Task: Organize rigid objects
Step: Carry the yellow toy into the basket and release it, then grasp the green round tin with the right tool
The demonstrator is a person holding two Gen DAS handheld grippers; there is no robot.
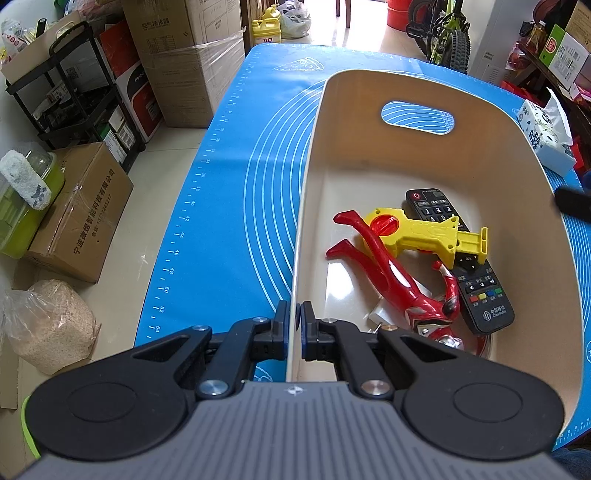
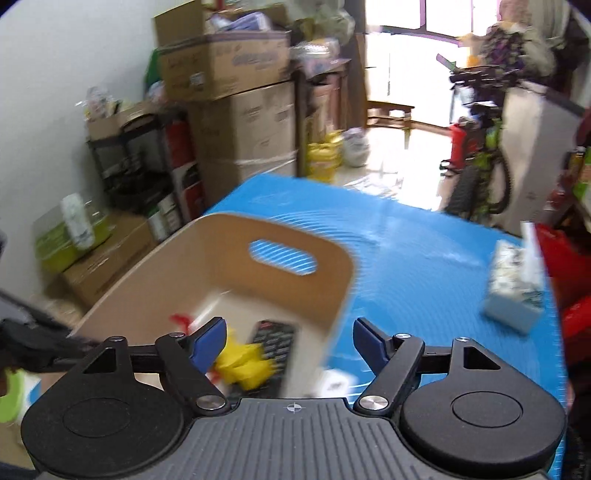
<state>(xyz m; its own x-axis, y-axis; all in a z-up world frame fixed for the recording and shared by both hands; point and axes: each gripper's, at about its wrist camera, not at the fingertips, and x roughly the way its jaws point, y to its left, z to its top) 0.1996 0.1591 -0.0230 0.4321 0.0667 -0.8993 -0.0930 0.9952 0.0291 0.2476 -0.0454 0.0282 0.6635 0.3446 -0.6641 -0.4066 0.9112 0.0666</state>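
Note:
A beige plastic basket (image 1: 480, 122) with a handle cut-out stands on the blue mat (image 1: 240, 184). Inside lie a black remote control (image 1: 484, 291), a yellow toy gun (image 1: 421, 232) and a red hero figure (image 1: 402, 291). My left gripper (image 1: 294, 317) is shut on the basket's left wall near its near corner. In the blurred right wrist view, my right gripper (image 2: 290, 338) is open and empty above the basket's (image 2: 229, 240) near right corner, with the remote (image 2: 275, 338) and yellow toy (image 2: 247, 365) below it.
A tissue pack (image 1: 543, 136) lies on the mat to the right of the basket, also in the right wrist view (image 2: 513, 284). Cardboard boxes (image 1: 81, 214), a black shelf rack (image 1: 70, 96) and a bag of grain (image 1: 48, 328) stand on the floor at left. A bicycle (image 1: 447, 33) stands behind.

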